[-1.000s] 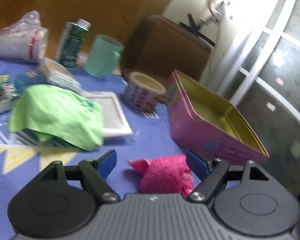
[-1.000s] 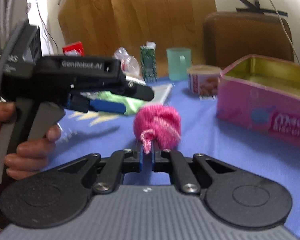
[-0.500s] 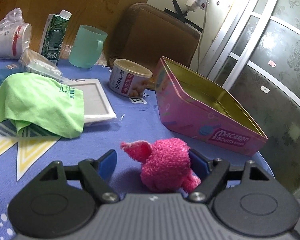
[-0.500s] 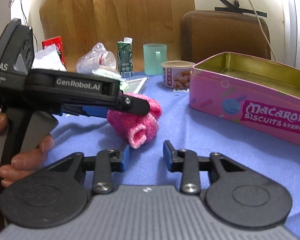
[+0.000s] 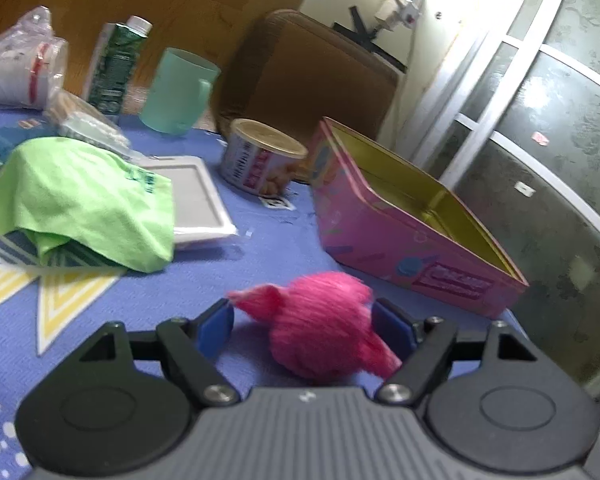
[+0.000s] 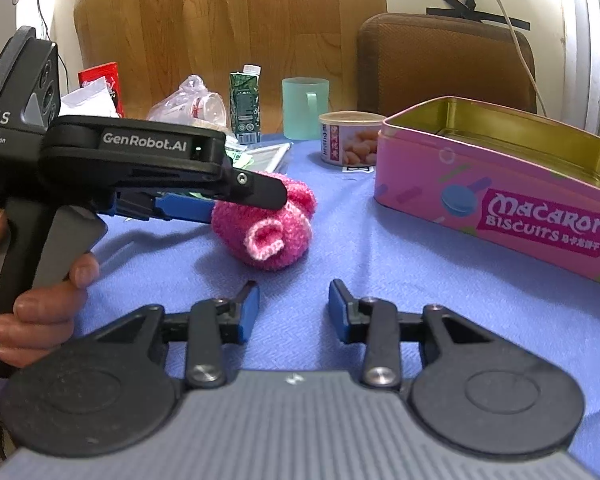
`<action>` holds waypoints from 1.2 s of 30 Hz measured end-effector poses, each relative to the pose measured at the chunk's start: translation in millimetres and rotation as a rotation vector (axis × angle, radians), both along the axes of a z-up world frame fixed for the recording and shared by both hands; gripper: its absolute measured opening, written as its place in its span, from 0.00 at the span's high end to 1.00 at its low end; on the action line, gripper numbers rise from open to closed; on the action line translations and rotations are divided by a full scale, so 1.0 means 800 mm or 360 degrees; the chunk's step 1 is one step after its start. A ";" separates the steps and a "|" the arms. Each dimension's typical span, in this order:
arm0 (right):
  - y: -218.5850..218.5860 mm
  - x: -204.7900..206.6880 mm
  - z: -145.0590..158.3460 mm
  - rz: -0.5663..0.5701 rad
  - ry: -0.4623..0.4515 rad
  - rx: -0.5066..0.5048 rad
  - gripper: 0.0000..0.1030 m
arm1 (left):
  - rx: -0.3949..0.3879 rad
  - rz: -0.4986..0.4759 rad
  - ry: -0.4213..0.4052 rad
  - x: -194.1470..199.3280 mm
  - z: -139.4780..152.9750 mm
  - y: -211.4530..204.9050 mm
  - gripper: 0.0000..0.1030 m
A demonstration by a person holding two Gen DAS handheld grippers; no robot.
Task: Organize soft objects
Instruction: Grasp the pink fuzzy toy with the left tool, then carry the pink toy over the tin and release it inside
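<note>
The fuzzy pink rolled sock is bracketed on the blue tablecloth by the spread left gripper, the right gripper is held apart, and the pink biscuit tin is seen unfilled.

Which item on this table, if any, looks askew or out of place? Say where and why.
The green cloth lies crumpled and draped over a box and the white tray's edge, not folded. The pink tin stands open, nothing visible inside. The pink sock ball sits loose on the tablecloth between the left gripper's open fingers.
</note>
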State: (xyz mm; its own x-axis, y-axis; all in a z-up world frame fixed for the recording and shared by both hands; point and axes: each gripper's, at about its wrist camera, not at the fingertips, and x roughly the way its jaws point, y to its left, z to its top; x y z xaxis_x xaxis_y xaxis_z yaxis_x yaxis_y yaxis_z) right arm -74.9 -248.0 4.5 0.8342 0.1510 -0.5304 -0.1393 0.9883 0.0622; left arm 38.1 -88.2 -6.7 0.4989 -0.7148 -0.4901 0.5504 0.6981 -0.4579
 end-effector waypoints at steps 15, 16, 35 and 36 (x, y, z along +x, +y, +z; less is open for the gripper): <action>-0.009 0.021 0.004 0.0043 0.0010 0.0038 0.45 | 0.0005 0.0030 -0.0085 -0.030 0.029 0.028 0.13; -0.010 0.020 0.005 0.0051 0.0002 0.0035 0.45 | 0.0000 0.0056 -0.0074 -0.028 0.031 0.034 0.14; -0.072 0.010 0.047 -0.0116 -0.0444 0.0095 0.51 | 0.0174 -0.0356 -0.0337 -0.017 0.105 -0.140 0.52; -0.084 0.008 0.051 -0.0181 -0.0490 0.0087 0.51 | 0.0179 -0.0375 -0.0352 -0.014 0.111 -0.159 0.47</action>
